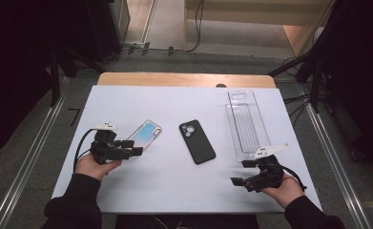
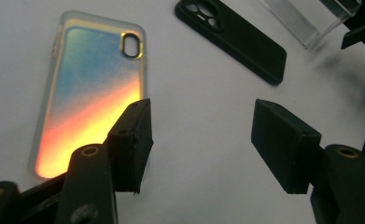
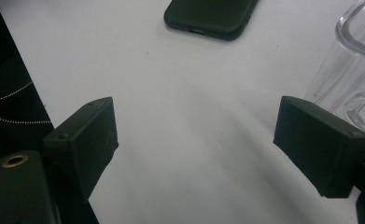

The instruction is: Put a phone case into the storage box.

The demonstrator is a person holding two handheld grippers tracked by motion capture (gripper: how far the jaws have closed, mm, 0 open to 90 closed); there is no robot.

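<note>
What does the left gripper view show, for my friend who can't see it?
The left gripper has open black jaws with nothing between them, above a white table. A shiny rainbow phone case lies flat beside its left jaw, a black phone case farther off, and a clear plastic tray at the top right.

In the left gripper view, the bottom end of the shiny rainbow phone case (image 2: 89,91) hides behind the near black jaw. The clear plastic tray (image 2: 311,18) beyond the black phone case (image 2: 236,35) runs off the top edge. In the right gripper view, the black phone case (image 3: 210,14) is cut off at the top, and the clear plastic tray (image 3: 353,60) beside it leaves at the right edge and looks blurry.
</note>
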